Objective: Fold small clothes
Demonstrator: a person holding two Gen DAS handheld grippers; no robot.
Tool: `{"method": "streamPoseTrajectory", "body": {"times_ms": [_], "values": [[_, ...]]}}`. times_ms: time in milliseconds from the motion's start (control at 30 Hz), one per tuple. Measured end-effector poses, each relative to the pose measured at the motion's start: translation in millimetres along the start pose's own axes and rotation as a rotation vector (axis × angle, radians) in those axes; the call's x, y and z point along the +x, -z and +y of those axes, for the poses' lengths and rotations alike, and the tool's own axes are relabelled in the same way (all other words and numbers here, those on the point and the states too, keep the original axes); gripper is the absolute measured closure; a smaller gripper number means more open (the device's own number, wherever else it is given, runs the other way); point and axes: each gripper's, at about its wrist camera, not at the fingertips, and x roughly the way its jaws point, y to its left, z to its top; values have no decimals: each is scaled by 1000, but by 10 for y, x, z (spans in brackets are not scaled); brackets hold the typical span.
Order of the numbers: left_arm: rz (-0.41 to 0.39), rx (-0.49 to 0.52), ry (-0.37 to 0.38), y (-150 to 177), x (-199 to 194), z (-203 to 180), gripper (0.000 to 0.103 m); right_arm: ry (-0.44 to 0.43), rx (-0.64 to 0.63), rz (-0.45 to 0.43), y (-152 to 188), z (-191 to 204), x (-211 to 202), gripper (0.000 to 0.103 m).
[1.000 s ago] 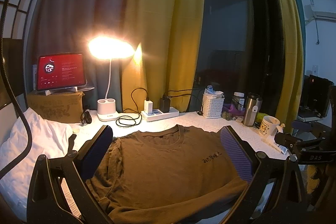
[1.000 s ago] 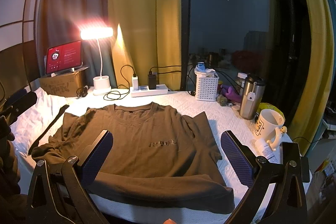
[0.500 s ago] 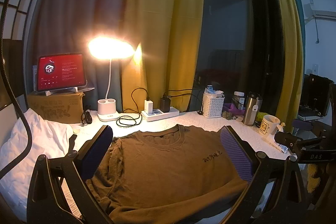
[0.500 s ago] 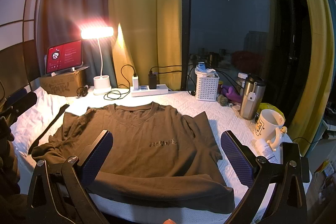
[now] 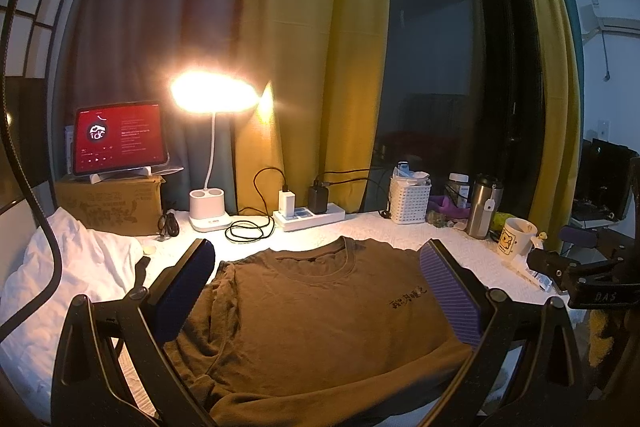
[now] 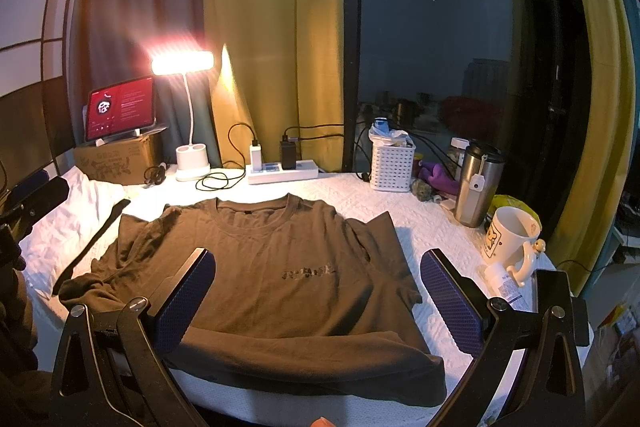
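A brown T-shirt (image 5: 320, 311) lies spread face up on the white-covered table (image 5: 360, 227), collar toward the window, a small dark print on its chest. Its bottom hem is folded up over the body near me. It also shows in the right wrist view (image 6: 272, 267). My left gripper (image 5: 316, 291) is open and empty, held above the shirt's near left part. My right gripper (image 6: 318, 299) is open and empty, held above the shirt's near edge. The right gripper's body shows at the right edge of the left wrist view (image 5: 592, 287).
At the back stand a lit desk lamp (image 6: 188, 115), a tablet (image 6: 120, 111) on a cardboard box, a power strip (image 6: 282, 173) with cables, and a white basket (image 6: 390, 163). A steel tumbler (image 6: 476, 183) and mug (image 6: 510, 239) stand right. A white cloth (image 5: 60, 267) lies left.
Almost nothing differs. Both grippers stay open above the shirt; the left wrist view has shifted very slightly. The shirt has not moved.
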Motion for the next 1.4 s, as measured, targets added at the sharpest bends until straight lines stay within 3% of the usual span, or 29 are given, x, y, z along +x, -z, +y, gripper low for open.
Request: {"method": "streamPoseTrajectory", "body": {"times_ms": [800,1133,1400], "values": [[10,23,-8,19,47,2,2,-12,-2,22,69,-13,114,0],[119,63,-32,114,636,-100,2,38,30,137,267,-372,773,0],[197,59,-26,111,1166,-215,2,52,23,193,152,-776,1267,0]]}}
